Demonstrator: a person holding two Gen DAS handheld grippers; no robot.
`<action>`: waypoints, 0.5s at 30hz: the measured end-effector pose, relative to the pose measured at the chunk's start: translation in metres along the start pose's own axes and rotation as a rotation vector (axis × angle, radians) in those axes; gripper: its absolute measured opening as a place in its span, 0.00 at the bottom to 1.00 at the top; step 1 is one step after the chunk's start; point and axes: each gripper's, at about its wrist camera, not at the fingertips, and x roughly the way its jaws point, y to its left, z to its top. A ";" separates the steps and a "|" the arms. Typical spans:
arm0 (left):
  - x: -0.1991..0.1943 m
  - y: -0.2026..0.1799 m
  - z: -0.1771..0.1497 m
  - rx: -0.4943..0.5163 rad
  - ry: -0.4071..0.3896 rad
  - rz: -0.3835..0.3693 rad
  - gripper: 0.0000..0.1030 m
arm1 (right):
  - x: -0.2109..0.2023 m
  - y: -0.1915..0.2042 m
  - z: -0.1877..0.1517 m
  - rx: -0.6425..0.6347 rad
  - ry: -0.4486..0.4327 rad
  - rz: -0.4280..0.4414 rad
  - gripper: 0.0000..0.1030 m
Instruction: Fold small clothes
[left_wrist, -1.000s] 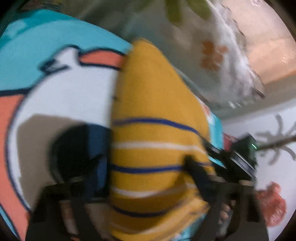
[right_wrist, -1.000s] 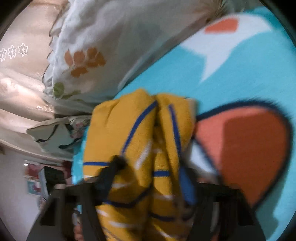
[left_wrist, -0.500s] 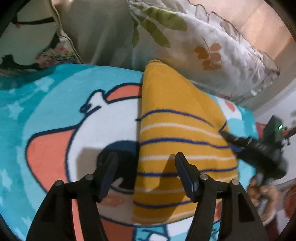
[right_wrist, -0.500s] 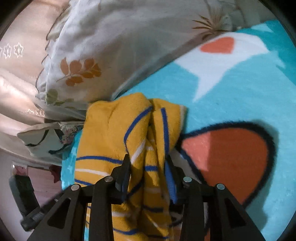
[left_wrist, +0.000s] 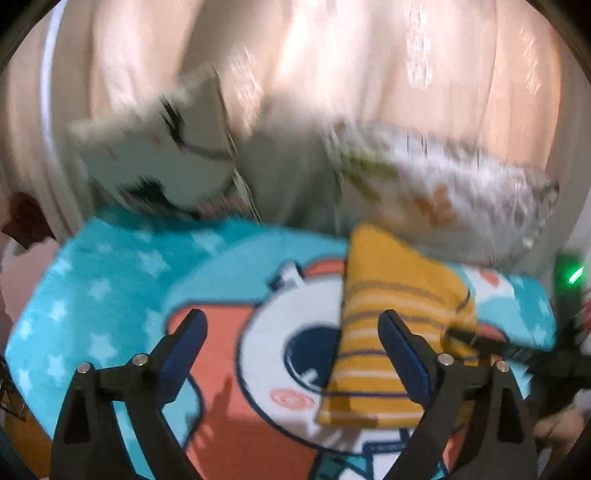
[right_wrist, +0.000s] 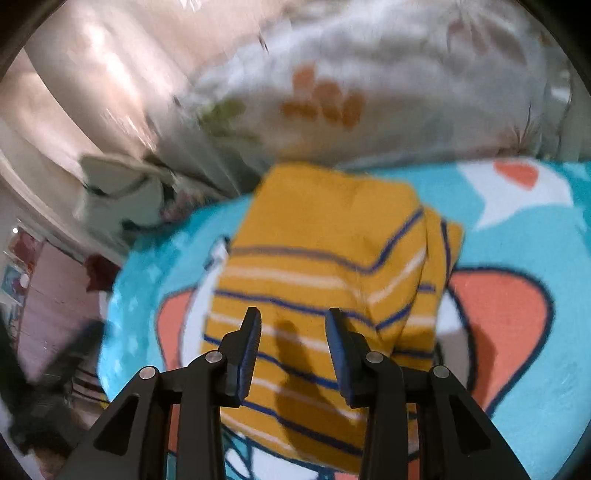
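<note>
A pale curtain hangs at the back, and two pillows lean before it: a white leaf-print pillow and a smaller pillow with black drawing. Below them lies a turquoise blanket with a cartoon figure in white and orange. The folded yellow garment with blue and white stripes rests flat on this blanket, just before the leaf-print pillow. The left gripper has its jaws spread wide and holds nothing. The right gripper is parted above the garment, also holding nothing.
</note>
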 end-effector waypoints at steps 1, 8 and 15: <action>-0.009 0.003 0.001 -0.005 -0.026 0.012 0.91 | 0.006 -0.005 -0.004 0.003 0.015 -0.028 0.39; -0.048 0.023 0.003 -0.082 -0.042 0.012 0.91 | 0.009 -0.018 -0.009 0.037 0.002 -0.083 0.37; -0.093 0.020 0.001 0.009 -0.179 0.223 1.00 | 0.004 -0.013 -0.011 0.052 -0.022 -0.137 0.39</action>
